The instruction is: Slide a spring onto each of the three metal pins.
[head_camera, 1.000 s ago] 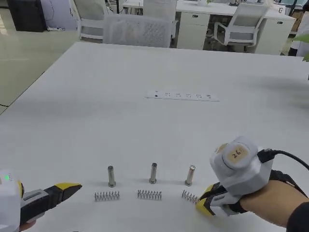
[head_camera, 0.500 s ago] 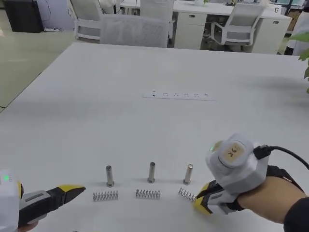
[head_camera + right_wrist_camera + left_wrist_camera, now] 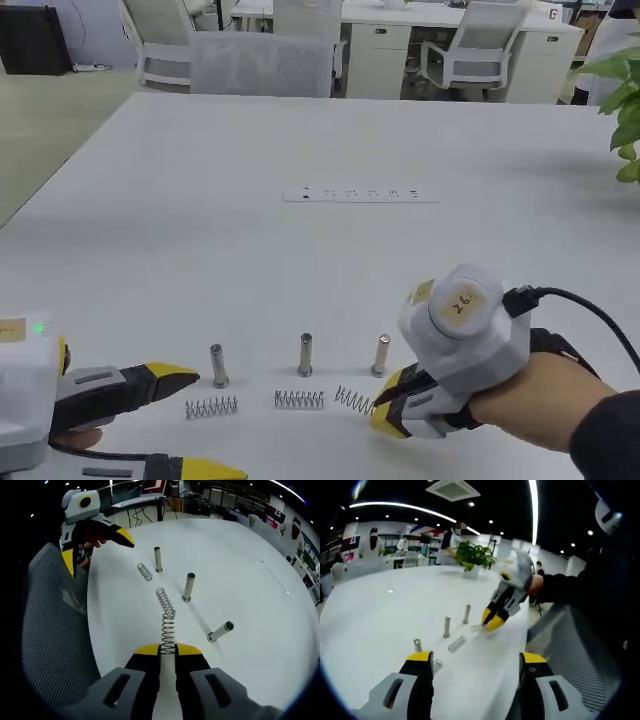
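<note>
— Which spring is in play?
— The rightmost spring (image 3: 353,400), at the front of the white table (image 3: 300,270). Its long axis runs nearly in line with the row of springs, slightly slanted. One end points toward the middle spring (image 3: 299,399). The other sits between the yellow tips of the right gripper (image 3: 380,410), whose jaws are drawn narrow around that end.

— And around it?
— The leftmost spring (image 3: 211,407) lies flat, long axis side to side, like the middle one. Just behind each spring a pin stands upright and bare: left pin (image 3: 217,365), middle pin (image 3: 305,354), right pin (image 3: 381,354). The left gripper (image 3: 221,424) is held near the leftmost spring, jaws spread wide, gripping nothing. Farther back, a power strip (image 3: 360,194) lies on the tabletop, and office chairs (image 3: 260,60) stand past the far edge.
</note>
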{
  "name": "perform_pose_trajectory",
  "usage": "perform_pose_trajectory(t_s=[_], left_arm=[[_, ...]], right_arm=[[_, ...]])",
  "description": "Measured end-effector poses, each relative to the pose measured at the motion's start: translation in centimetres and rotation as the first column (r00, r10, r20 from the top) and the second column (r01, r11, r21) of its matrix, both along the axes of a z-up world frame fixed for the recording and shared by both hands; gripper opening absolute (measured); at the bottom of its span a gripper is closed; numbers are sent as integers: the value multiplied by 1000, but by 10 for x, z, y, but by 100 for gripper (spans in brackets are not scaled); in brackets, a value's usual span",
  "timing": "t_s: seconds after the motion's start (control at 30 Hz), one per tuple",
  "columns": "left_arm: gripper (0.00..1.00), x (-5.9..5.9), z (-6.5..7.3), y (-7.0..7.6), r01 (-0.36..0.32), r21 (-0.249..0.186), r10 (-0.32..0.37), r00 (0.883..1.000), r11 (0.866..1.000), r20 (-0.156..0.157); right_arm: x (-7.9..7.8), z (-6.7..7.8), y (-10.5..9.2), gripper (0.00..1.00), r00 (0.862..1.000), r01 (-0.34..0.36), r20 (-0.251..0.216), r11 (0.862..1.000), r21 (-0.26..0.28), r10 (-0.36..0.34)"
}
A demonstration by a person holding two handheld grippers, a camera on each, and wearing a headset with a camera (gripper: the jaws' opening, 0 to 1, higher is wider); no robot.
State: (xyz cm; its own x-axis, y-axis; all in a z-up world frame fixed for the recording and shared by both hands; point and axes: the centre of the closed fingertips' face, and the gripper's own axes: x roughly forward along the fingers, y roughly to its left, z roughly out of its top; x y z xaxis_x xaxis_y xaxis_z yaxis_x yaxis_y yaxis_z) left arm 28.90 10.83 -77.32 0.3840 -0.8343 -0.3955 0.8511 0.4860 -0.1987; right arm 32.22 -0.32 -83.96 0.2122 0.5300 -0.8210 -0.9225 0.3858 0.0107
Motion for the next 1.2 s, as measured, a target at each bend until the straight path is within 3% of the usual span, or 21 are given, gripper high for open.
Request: perform_pose_trajectory(t_s=[0.4,0.63,0.87,1.2], left_arm=[[51,7,-15,-23,96,22,-95,995,995,-24],[40,8,-24,-34,131,31,-130,991,991,-21],[30,2,-35,-37,171,68,-171,985,983,-9],[19,-4,-34,-41,202,75,-203,979,977,10]], right_arm=[[-19,7,26,7,992,-126,-1,991,41,126],[-26,9,36,7,985,-171,-5,984,56,171],[-36,16,52,8,972,-233,-1,968,90,234],[-51,18,64,8,940,-341,24,934,112,340]])
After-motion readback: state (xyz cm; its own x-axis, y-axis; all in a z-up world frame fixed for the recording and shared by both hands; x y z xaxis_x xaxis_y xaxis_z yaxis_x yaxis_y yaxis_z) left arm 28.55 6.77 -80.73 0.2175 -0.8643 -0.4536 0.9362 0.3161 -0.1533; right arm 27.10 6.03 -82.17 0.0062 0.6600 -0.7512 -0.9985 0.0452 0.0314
